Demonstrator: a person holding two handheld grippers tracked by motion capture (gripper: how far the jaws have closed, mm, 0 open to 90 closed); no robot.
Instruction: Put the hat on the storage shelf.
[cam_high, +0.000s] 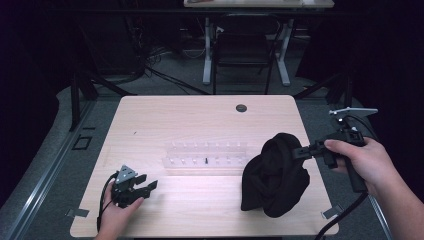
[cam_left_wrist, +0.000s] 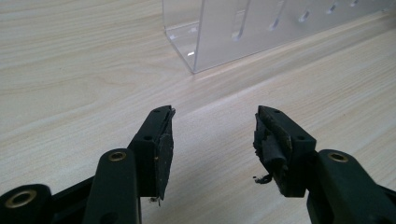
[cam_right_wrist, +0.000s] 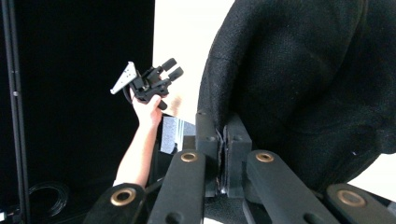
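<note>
Dim lab: desk (cam_high: 150, 125), floor cables (cam_high: 155, 70)

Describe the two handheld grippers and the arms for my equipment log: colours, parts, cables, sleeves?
Both are black pistol-style tools. The left gripper has two black jaws with worn dark pads, brass-coloured pivot rivets, a grey triangular plate on top and a black trailing cable. The right gripper matches, with its own grey plate and cable. The forearms are bare; no sleeves visible.

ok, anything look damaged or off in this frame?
Yes: the left gripper has worn pads, the rubber torn and frayed, with a loose shred hanging below one. The jaws stand open over bare table. The right gripper is shut on the black cloth, nothing odd there.
</note>
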